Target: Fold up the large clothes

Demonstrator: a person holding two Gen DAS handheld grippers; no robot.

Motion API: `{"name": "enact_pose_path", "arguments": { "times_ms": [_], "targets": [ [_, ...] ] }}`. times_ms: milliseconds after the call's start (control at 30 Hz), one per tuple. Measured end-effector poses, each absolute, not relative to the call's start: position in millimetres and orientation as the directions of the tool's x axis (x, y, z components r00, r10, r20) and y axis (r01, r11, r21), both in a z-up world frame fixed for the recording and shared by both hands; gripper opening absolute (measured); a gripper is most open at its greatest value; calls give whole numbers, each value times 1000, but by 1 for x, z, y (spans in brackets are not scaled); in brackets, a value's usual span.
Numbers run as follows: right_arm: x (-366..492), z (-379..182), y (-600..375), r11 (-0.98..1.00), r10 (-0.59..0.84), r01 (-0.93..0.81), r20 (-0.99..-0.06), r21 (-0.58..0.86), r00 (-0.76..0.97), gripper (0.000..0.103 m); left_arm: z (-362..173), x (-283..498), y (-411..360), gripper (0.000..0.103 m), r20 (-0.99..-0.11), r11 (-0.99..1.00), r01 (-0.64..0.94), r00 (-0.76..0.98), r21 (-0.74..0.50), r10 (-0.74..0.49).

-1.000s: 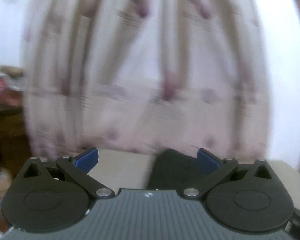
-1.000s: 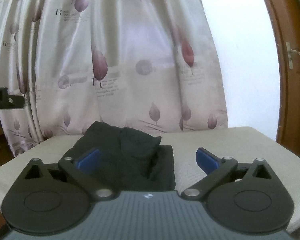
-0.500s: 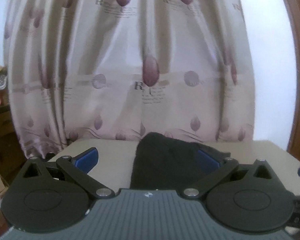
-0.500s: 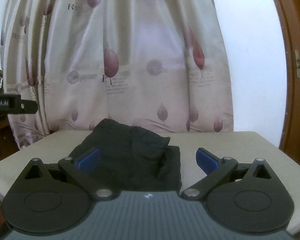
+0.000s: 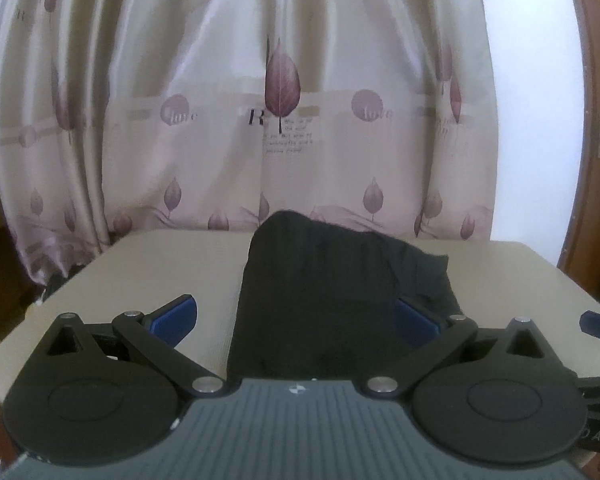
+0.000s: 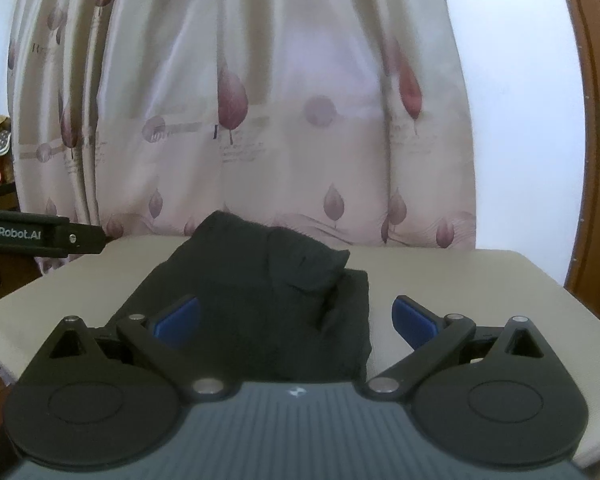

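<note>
Black garment (image 5: 320,292) between both spread grippers' fingers (image 6: 177,318).

**Backlit, soft, bowed at the edges**

Daylight comes through the curtain (image 5: 283,120) from behind, brightest in the right wrist view, where its middle washes out to near white. The wall (image 6: 516,120) beside it glares pale. The black garment (image 5: 320,280) shows almost no fold detail. Both pictures are dim in front, slightly soft and grainy. Fisheye bending curves the door frame (image 6: 588,160) and darkens the corners.
</note>
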State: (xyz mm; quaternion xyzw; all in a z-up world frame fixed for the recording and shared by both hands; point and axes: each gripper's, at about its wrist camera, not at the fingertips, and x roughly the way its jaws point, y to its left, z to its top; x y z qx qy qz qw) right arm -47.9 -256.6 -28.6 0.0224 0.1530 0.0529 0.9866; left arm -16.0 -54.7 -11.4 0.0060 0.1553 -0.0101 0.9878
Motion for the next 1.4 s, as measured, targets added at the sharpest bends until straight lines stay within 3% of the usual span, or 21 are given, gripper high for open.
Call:
{"name": "enact_pose_path", "arguments": {
  "times_ms": [400,867,1400],
  "targets": [
    [-44,-30,-252,994,104,-93,-327,49,939,103,-25,-7,-53,103,-349,1000,23,937,18,-16],
    [-14,-33,-248,1000,14,-12,-421,8,907,103,-35,5,-46,103,-374,1000,13,927,13,-7],
    [15,-41,-253,999,24,-8,-466,36,884,103,-41,23,-44,103,-402,1000,2,916,8,1]
  ]
}}
